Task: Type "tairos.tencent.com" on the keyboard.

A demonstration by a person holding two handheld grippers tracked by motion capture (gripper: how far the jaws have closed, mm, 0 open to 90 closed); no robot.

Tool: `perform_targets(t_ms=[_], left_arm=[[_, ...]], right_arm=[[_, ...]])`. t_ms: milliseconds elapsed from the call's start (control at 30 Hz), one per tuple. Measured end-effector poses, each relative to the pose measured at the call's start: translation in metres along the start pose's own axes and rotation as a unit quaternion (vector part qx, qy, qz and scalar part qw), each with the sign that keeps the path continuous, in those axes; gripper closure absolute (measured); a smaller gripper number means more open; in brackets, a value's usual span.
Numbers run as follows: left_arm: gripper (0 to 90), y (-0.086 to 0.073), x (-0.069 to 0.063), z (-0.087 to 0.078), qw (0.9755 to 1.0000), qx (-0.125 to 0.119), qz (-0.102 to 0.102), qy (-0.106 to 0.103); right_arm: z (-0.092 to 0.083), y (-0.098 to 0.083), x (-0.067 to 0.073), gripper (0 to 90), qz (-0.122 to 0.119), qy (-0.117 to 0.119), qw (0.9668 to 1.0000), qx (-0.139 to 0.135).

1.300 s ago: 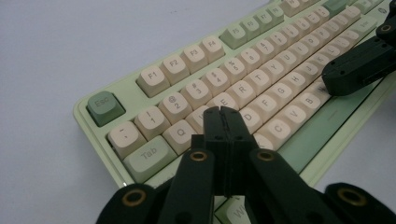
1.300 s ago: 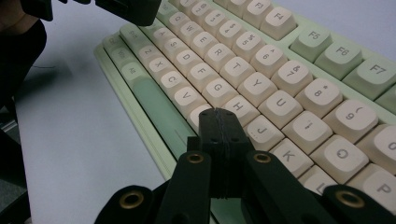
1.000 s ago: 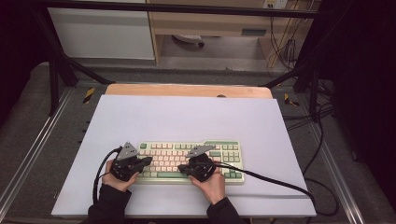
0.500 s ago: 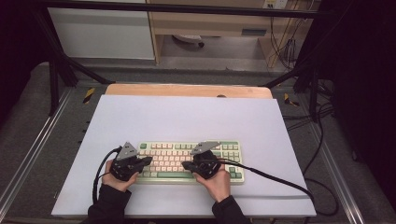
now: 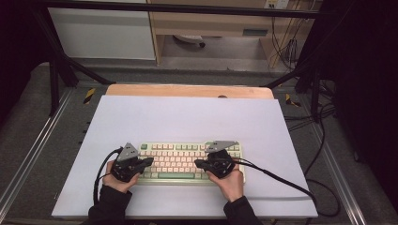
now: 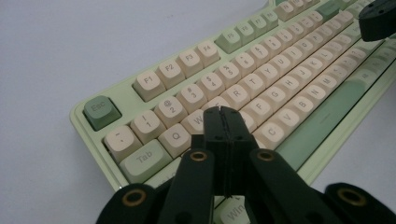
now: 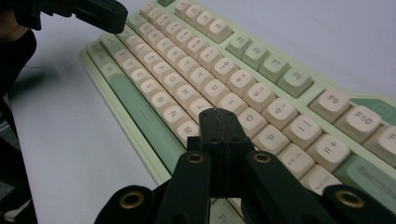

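A pale green keyboard [image 5: 180, 151] with cream and green keys lies near the front of the mat. My left gripper [image 5: 150, 161] hovers over the keyboard's left end, pointing right, jaws pressed together with nothing between them. In the left gripper view its tip [image 6: 222, 113] sits just above the W and E keys [image 6: 280, 79]. My right gripper [image 5: 197, 163] is over the right half, pointing left, also shut and empty. Its tip [image 7: 218, 114] hangs above the keys near M and K [image 7: 187, 60]. Each gripper view shows the other gripper's tip at a top corner.
The keyboard rests on a pale lilac mat [image 5: 187, 117] over a wooden tabletop [image 5: 187, 90]. A black cable [image 5: 281, 180] trails from the right gripper off the mat's right edge. Black frame poles and a cabinet stand behind the table.
The right gripper has shifted to the right along the keyboard and lifted slightly. The left gripper has stayed where it was.
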State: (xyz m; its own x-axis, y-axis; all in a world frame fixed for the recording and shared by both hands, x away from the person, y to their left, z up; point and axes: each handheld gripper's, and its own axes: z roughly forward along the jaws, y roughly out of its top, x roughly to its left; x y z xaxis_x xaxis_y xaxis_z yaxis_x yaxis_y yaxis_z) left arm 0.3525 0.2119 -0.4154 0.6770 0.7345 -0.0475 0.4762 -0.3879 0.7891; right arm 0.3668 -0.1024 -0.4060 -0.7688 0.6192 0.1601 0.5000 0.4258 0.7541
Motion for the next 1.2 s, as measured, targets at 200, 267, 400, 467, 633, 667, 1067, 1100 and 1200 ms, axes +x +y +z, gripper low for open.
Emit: perform_targets(t_ms=[200,267,400,467,633,667,1067,1100,1200], left_arm=[[90.0,0.001,-0.003,0.001,1.0,-0.001,0.0,-0.001],[90.0,0.002,-0.005,0.001,1.0,-0.002,0.001,-0.001],[90.0,0.005,-0.008,0.002,1.0,-0.004,0.002,-0.003],[90.0,0.005,-0.01,0.003,1.0,-0.004,0.001,-0.005],[90.0,0.007,-0.016,0.007,0.9999,0.0,0.006,-0.011],[89.9,0.007,-0.017,0.007,0.9999,0.001,0.008,-0.012],[89.9,0.007,-0.031,0.023,0.9992,0.02,0.022,-0.025],[90.0,0.007,-0.031,0.024,0.9992,0.022,0.023,-0.026],[89.9,0.006,-0.032,0.026,0.999,0.025,0.024,-0.027]], right_arm=[[-0.011,-0.008,-0.01,90.0,0.006,-0.009,0.9999,-0.006],[-0.014,-0.01,-0.012,90.0,0.009,-0.01,0.9999,-0.006],[-0.019,-0.014,-0.016,90.0,0.012,-0.015,0.9998,-0.009],[-0.021,-0.016,-0.018,90.0,0.015,-0.017,0.9997,-0.01],[-0.025,-0.02,-0.02,90.0,0.018,-0.02,0.9996,-0.01],[-0.025,-0.021,-0.021,90.0,0.017,-0.021,0.9996,-0.01],[-0.026,-0.026,-0.022,90.0,0.023,-0.021,0.9995,-0.01],[-0.026,-0.027,-0.023,90.0,0.025,-0.021,0.9994,-0.01],[-0.028,-0.028,-0.024,90.0,0.024,-0.022,0.9994,-0.01]])
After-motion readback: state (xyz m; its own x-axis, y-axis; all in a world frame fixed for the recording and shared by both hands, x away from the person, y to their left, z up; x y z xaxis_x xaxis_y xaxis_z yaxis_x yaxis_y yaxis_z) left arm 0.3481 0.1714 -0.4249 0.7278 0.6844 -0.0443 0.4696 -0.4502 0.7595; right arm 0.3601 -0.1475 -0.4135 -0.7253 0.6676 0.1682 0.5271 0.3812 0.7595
